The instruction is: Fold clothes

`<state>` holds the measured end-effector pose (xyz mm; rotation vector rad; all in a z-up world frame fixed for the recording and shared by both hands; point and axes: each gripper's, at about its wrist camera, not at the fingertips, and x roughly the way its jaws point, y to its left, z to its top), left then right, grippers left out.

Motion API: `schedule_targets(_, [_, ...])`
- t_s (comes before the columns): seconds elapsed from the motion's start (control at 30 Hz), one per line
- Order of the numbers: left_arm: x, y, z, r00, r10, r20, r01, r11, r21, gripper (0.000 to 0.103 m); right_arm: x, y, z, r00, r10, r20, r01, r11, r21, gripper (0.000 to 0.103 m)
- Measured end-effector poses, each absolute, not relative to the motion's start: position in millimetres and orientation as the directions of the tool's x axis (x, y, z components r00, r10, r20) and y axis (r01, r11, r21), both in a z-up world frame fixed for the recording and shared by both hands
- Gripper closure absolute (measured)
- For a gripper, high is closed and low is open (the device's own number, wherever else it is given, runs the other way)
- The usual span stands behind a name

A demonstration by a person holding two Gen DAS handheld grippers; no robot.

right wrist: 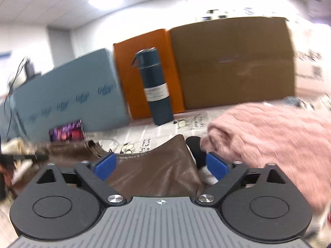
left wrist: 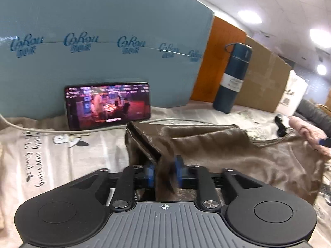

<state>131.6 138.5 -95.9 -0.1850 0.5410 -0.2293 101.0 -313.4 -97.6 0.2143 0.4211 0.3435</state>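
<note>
A brown garment [left wrist: 227, 150] lies spread on the printed cloth, partly folded at its left side. My left gripper [left wrist: 165, 173] is shut on a bunched edge of it, the blue pads pressing the fabric. In the right wrist view the brown garment [right wrist: 161, 169] lies between the wide-apart blue pads [right wrist: 105, 165] of my right gripper [right wrist: 161, 166], which is open; the fabric is not pinched. The right gripper also shows at the far right of the left wrist view [left wrist: 322, 142], beside a pink sleeve.
A phone [left wrist: 107, 105] playing video leans on a blue foam board [left wrist: 103, 41] with a cable [left wrist: 24, 128]. A dark blue flask [left wrist: 233, 78] stands by orange and cardboard boxes [right wrist: 231, 66]. A fluffy pink garment [right wrist: 269, 140] lies to the right, a black item [right wrist: 196, 150] beside it.
</note>
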Motion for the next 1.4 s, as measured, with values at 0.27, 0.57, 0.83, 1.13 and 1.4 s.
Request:
schedule_targets(0.27, [88, 139, -84, 0.832, -0.258, -0.49, 0.103, 0.942, -0.321, 0.009, 39, -308, -102, 0.854, 0.32, -0.41, -0.132, 0.895, 0.426, 0.0])
schedule_targets(0.57, [53, 136, -99, 0.814, -0.248, -0.525, 0.035, 0.924, -0.381, 0.008, 39, -308, -122, 0.771, 0.442, -0.459, -0.023, 0.739, 0.673, 0.0])
schedule_targets(0.83, [47, 138, -105, 0.81, -0.299, -0.504, 0.054, 0.895, -0.443, 0.007, 69, -312, -146, 0.807, 0.395, -0.438, 0.111, 0.627, 0.771, 0.0])
schedule_targets(1.13, [45, 126, -106, 0.81, -0.303, -0.503, 0.108, 0.919, -0.379, 0.003, 94, -282, -160, 0.835, 0.375, -0.402, 0.097, 0.619, 0.779, 0.091])
schedule_targets(1.4, [39, 110, -106, 0.765, -0.457, -0.454, 0.299, 0.876, -0.378, 0.003, 75, -293, -132, 0.852, 0.491, -0.183, -0.115, 0.517, 0.848, 0.097])
